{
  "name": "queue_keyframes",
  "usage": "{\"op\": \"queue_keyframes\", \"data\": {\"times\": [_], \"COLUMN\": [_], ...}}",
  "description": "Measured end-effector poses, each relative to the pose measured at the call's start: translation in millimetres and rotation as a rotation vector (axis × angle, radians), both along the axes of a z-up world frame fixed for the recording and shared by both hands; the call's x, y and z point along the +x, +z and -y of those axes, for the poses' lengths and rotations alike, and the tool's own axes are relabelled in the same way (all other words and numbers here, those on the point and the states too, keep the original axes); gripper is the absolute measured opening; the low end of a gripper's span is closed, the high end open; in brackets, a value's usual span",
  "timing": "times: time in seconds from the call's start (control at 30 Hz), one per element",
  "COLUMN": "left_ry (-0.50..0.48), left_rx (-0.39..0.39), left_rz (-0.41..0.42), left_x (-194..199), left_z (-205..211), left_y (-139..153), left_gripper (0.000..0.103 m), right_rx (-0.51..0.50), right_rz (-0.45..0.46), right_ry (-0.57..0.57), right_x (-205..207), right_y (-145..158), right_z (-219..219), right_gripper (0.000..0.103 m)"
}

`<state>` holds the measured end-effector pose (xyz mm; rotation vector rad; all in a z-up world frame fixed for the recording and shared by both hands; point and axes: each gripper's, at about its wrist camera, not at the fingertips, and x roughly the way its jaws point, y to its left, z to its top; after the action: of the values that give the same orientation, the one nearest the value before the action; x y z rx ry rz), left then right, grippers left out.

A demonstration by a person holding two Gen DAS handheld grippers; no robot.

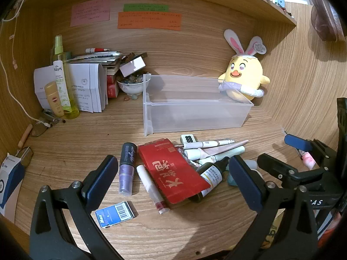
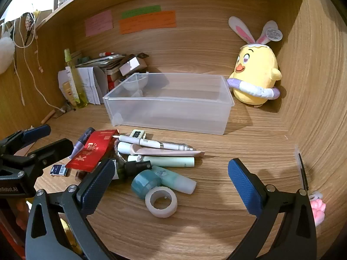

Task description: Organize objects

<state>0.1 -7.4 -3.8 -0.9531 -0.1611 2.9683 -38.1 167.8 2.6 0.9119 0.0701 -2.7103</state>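
- The step in hand seems to be the start: the clear plastic bin (image 2: 169,104) stands empty behind the pile of small objects (image 2: 151,156) on the desk.
- The left gripper (image 1: 173,173) and the right gripper (image 2: 171,179) both hover over the pile, jaws wide apart, holding nothing.
- The next move probably needs one gripper to descend on a single item, such as the tape roll (image 2: 161,202), and close on it.

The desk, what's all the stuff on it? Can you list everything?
bin: one, clear, empty, mid-desk
plush chick: one, yellow, right of bin
red packet: one, in front pile
pens: several, white, pink, green, before bin
tape roll: one, white, nearest
teal jar: one, beside tape
purple tube: one, left of packet
spray bottle: one, yellow-green, back left
sticky notes: three, pink, green, orange, back wall
left gripper: open
right gripper: open
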Motion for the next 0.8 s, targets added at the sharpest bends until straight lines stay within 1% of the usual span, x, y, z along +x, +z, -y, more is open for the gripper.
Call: {"op": "queue_keyframes", "data": {"times": [0.8], "left_ry": [-0.005], "left_rx": [0.010], "left_rz": [0.014], "left_x": [1.1], "left_z": [2.9], "left_y": [-3.3], "left_gripper": [0.103], "right_rx": [-0.015], "right_rz": [0.004], "right_ry": [0.003], "right_x": [0.8], "right_y": [1.1], "right_z": [1.4], "right_gripper": [0.103]}}
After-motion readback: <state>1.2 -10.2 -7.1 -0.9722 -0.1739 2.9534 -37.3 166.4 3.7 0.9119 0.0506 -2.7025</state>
